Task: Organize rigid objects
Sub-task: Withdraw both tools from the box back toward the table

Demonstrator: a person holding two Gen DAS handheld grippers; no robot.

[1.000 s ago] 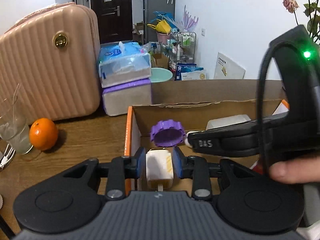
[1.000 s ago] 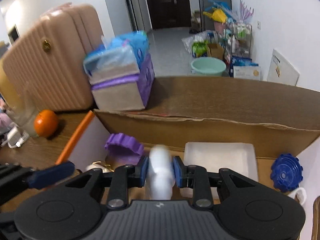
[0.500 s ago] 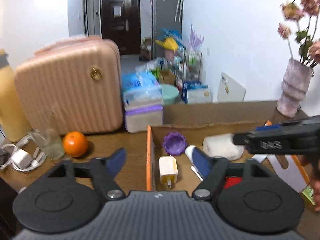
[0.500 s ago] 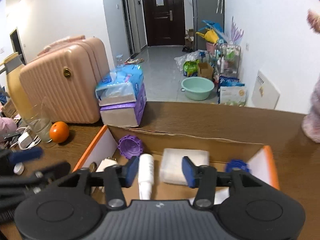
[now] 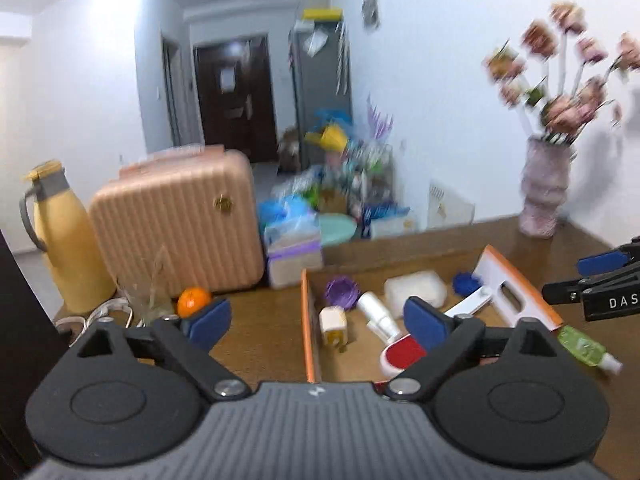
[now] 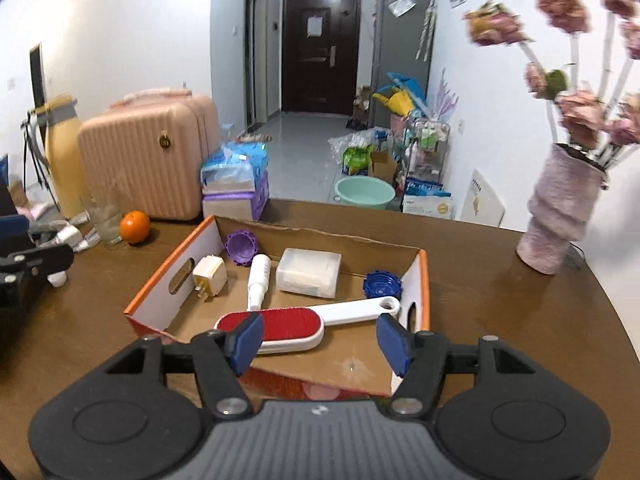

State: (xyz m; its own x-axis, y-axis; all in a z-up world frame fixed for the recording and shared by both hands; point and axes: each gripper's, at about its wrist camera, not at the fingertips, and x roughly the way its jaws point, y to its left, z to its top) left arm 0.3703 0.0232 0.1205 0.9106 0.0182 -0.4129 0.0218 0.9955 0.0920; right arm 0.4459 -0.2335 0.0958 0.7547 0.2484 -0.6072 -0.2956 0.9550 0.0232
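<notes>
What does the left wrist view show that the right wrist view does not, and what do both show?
Only the left wrist view shows the green bottle lying on the table right of the box. Only the right wrist view shows the whole lint brush and the box's near wall. Both show the box, charger, purple cap, white bottle, orange and vase.

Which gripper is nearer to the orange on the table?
Left. The left gripper hangs just right of the orange; the right gripper hangs over the cardboard box, farther right.
</notes>
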